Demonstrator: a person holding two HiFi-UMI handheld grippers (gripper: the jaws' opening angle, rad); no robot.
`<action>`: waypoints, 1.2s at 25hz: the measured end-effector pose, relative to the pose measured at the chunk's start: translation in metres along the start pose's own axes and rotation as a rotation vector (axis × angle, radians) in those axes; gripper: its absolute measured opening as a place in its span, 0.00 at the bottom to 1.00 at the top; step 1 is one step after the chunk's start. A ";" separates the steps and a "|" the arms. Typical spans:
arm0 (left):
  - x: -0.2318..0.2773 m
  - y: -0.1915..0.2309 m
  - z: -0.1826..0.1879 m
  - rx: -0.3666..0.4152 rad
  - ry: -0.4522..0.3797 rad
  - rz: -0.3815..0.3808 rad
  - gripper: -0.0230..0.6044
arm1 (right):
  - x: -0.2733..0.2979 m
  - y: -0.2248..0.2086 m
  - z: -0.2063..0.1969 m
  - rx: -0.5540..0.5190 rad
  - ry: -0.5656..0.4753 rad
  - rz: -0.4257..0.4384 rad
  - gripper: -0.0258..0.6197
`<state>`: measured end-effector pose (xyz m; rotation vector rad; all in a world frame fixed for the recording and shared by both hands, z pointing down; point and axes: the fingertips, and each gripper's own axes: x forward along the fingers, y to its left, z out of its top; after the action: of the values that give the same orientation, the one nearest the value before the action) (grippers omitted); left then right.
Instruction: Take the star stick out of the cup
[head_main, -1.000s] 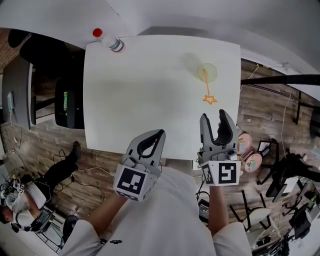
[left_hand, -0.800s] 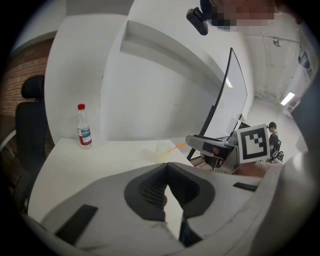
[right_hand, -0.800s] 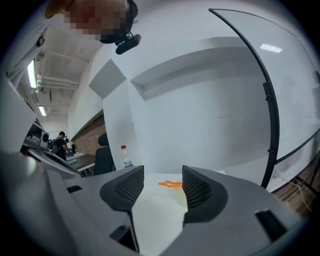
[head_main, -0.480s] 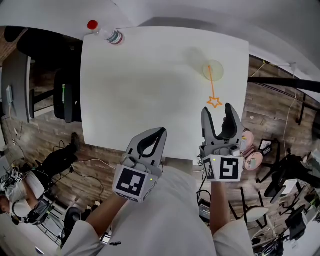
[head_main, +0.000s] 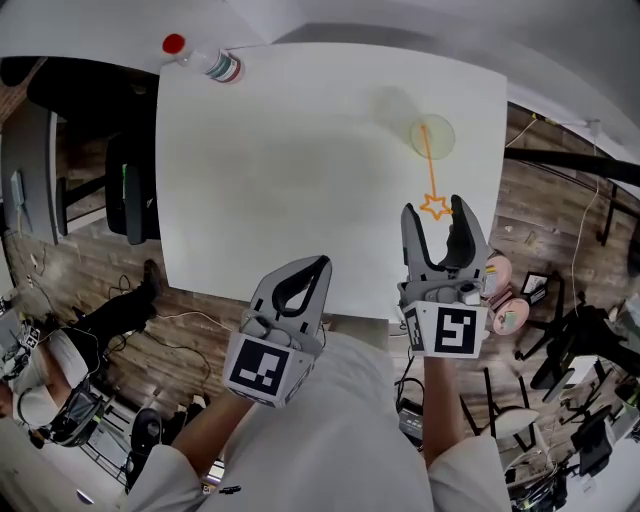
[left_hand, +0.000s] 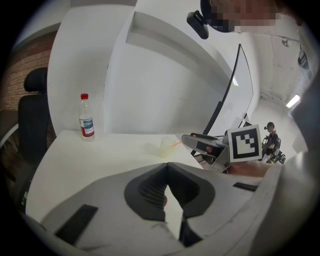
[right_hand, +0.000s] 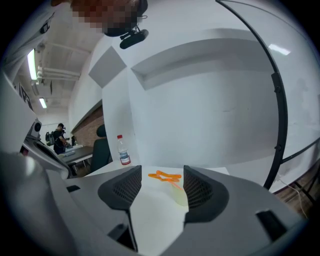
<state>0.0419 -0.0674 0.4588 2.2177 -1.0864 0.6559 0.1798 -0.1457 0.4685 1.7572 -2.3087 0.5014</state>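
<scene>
1. The step in hand is the reach: the right gripper (right_hand: 161, 189) lines up on the star stick (head_main: 431, 170), and nothing is lifted yet.
2. Its jaws have just been opening and stand wide apart. In the right gripper view the orange star shows in the gap between them, just ahead of the tips, with no pad pressing on it.
3. The left gripper (head_main: 322, 268) hangs at the lower centre of the head view, off the near edge of the table (head_main: 280, 170). Its jaws are closed tip to tip with nothing between them.
4. The cup (head_main: 446, 136) stands upright at the upper right of the head view. It holds the stick's plain end, and the stick leans out toward the bottom of the frame, the star hanging beyond the rim. I see nothing else inside.
5. A capped bottle (head_main: 205, 60) stands at the table's upper left corner, well apart.
6. Next, as I judge it, the right gripper should ease forward until the star or the stick below it lies between the pads. It should then close and draw the stick up and back along its lean. The cup looks light and may tip.
</scene>
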 end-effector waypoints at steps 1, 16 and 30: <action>0.000 0.001 0.002 0.012 -0.018 0.002 0.04 | 0.000 -0.001 -0.001 -0.003 0.004 -0.006 0.44; -0.013 0.011 0.004 0.029 -0.038 0.006 0.04 | -0.003 0.010 0.005 -0.019 -0.009 -0.021 0.33; -0.041 0.013 0.009 0.064 -0.110 -0.015 0.04 | -0.027 0.037 0.031 -0.092 -0.077 -0.041 0.32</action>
<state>0.0105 -0.0582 0.4291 2.3389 -1.1161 0.5753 0.1531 -0.1243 0.4241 1.8063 -2.3015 0.3213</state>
